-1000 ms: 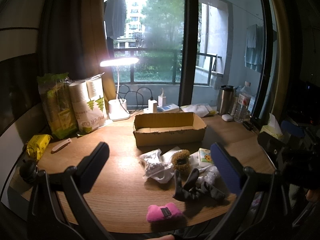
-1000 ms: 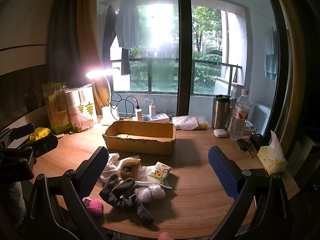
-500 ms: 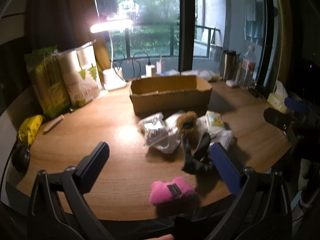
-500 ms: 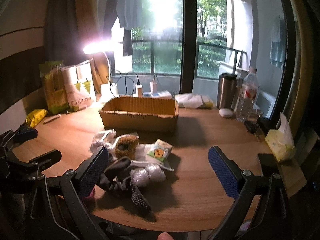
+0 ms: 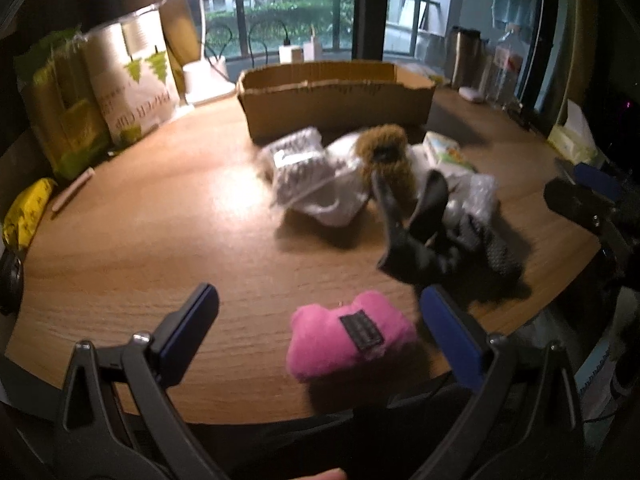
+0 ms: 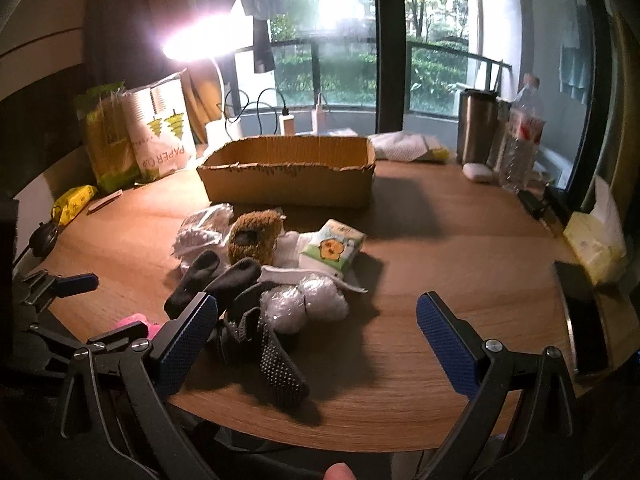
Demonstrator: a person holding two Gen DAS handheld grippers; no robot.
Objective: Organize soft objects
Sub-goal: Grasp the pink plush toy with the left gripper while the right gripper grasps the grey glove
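Left wrist view: left gripper (image 5: 316,322) jaws released over pink plush (image 5: 350,338) at table (image 5: 140,248) near edge; black gloves (image 5: 436,240) beside; cardboard box (image 5: 336,98) behind. Right gripper (image 6: 316,322) likewise released.

Desk lamp (image 6: 200,36) blazing at the back left, its white base beside a paper cup sleeve (image 6: 162,132) and a green packet (image 6: 106,136). Chargers (image 6: 287,122) plugged in by the window. Over on the right of the wooden surface (image 6: 440,248): steel tumbler (image 6: 476,126), water bottle (image 6: 522,136), tissue pack (image 6: 596,240), and a dark phone (image 6: 586,316) lying flat near the edge
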